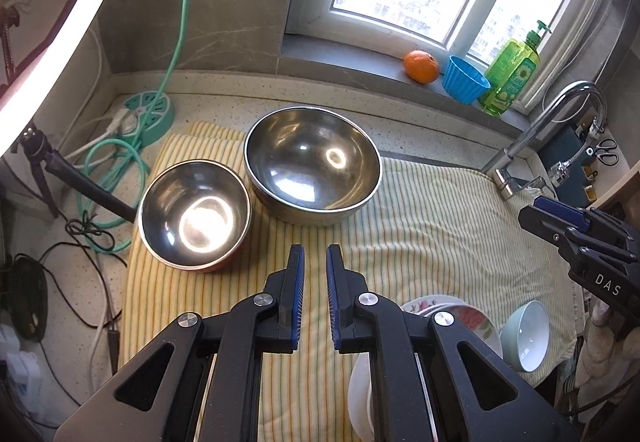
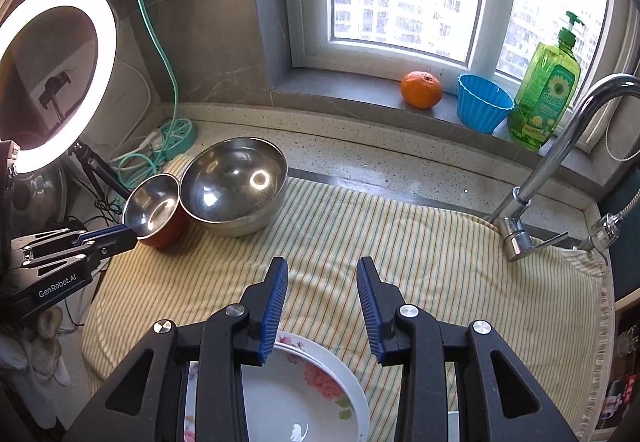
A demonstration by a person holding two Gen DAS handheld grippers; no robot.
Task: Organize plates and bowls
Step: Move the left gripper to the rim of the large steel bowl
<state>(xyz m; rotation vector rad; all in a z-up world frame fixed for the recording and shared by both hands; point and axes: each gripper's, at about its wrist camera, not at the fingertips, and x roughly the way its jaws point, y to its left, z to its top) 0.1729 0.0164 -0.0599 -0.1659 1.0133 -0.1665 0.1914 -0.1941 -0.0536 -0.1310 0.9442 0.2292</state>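
The floral plates [image 2: 312, 390] lie directly beneath the right gripper [image 2: 322, 306], whose jaws stand apart and empty; the left gripper [image 1: 315, 294], nearly closed on nothing, faces the small steel bowl [image 1: 195, 214], probably the nearer hand for it

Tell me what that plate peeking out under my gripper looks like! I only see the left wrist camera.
Observer: In the right wrist view it's a white floral plate with pink roses, lying on the striped towel.
Operator: Is the other gripper holding it?
Observer: No. The right gripper hangs above it, open, with nothing between its jaws.
Operator: What's the bright curve on my left?
Observer: A full round ring light, lit, by the wall.
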